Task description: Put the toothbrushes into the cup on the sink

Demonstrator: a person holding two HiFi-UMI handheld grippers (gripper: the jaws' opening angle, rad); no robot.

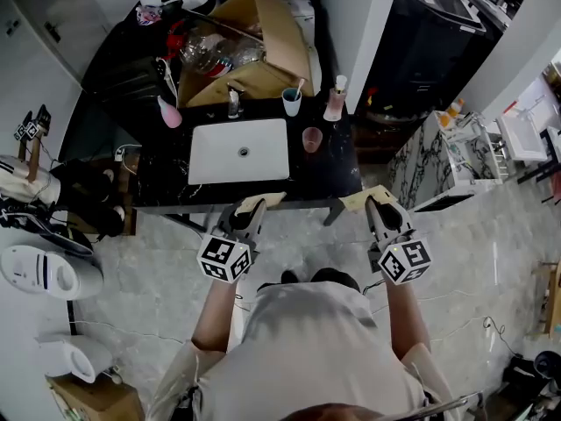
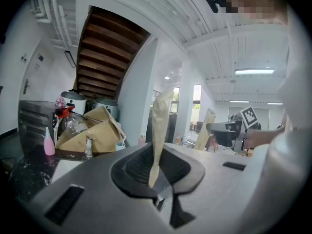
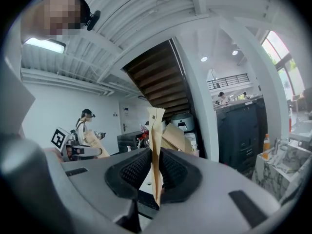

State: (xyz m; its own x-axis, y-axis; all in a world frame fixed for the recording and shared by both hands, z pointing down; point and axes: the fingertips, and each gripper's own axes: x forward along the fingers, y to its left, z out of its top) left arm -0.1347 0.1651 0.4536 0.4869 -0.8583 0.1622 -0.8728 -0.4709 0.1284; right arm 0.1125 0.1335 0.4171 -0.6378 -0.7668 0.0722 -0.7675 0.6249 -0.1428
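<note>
A flat tan paper sleeve (image 2: 160, 126) stands upright, clamped between the pads of my left tool (image 1: 248, 210). A second tan sleeve (image 3: 154, 145) is pinched the same way in my right tool (image 1: 379, 207); I cannot see what either holds. Ahead of both tools, beyond the white basin (image 1: 210, 160), the pale blue cup (image 1: 291, 103) stands on the dark surface (image 1: 337, 169) with one toothbrush (image 1: 299, 86) in it, and a pink cup (image 1: 312, 139) sits nearer my right tool.
</note>
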